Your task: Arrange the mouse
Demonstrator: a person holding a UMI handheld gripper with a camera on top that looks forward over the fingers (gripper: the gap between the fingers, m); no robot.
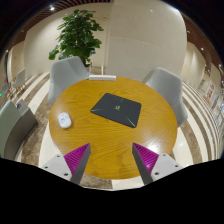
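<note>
The hand-held gripper (111, 160) hangs above the near edge of a round wooden surface (125, 135), its fingers spread wide with nothing between them. The white mouse (64, 120) lies ahead and off to the left of the left finger, near the surface's rim. A dark laptop (121, 107), closed flat, sits straight ahead at the centre, well apart from the mouse. Grey chairs (68, 73) ring the far side, with a potted plant (78, 35) beyond them
</note>
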